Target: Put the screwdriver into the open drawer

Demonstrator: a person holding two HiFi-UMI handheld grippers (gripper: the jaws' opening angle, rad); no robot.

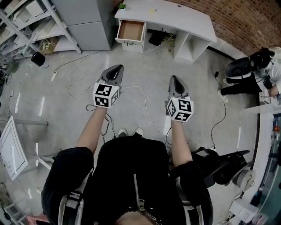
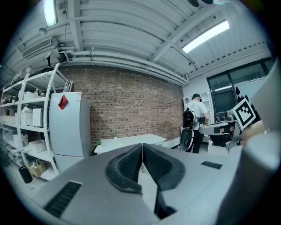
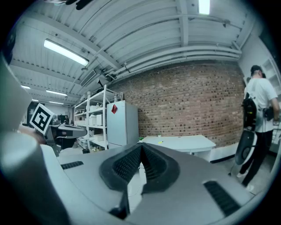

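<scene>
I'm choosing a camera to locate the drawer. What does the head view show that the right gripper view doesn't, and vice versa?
Only the head view: the open drawer, apparently empty, at the white desk's left end, and the person's shoes. Only the right gripper view: the ceiling lights and the red diamond on the fridge. Both: the white desk, a small yellow item on it, and the right gripper, fingers shut on nothing.

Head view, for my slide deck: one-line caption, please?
Shut and empty, left gripper and right gripper face a white desk with open drawer.
</scene>
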